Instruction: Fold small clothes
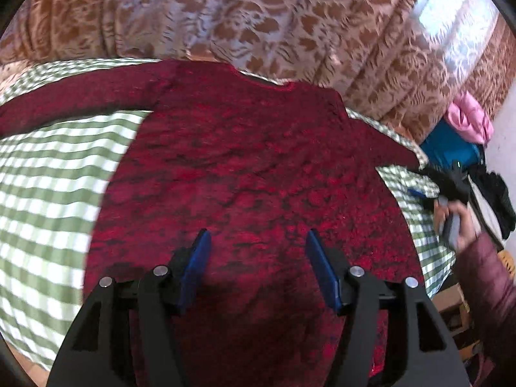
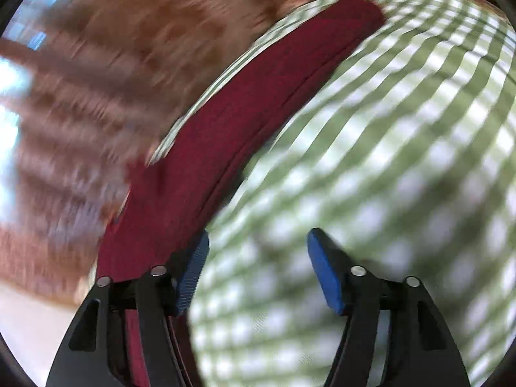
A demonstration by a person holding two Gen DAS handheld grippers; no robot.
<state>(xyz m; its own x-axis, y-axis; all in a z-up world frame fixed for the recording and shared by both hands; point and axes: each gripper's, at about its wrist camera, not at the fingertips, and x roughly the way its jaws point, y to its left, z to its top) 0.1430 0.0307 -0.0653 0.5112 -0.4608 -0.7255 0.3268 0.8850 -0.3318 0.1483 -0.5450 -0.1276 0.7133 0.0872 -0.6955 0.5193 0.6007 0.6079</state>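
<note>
Sweater hem: the red sweater (image 1: 245,167) runs under the left gripper (image 1: 258,271) and off the bottom edge of the left wrist view; hem not seen.
Left sleeve end: cut off at that view's left edge; cuff not seen.
Right gripper (image 1: 451,190): at the checked cloth's (image 1: 48,177) right edge, smeared by motion in the left wrist view; jaw stance unreadable there.
Person's hand (image 1: 458,225): blurred, partly wrapped around the handle; sleeve (image 1: 487,290) cut by the right edge.
Curtain (image 2: 106,74): heavily streaked in the right wrist view; pattern illegible.
Checked cloth, near part: out of focus between the right gripper's fingers (image 2: 325,277).
Sleeve (image 2: 245,122): lower end hidden behind the gripper body.
Dark items (image 1: 496,193) beyond the cloth's right corner: too small to identify.
</note>
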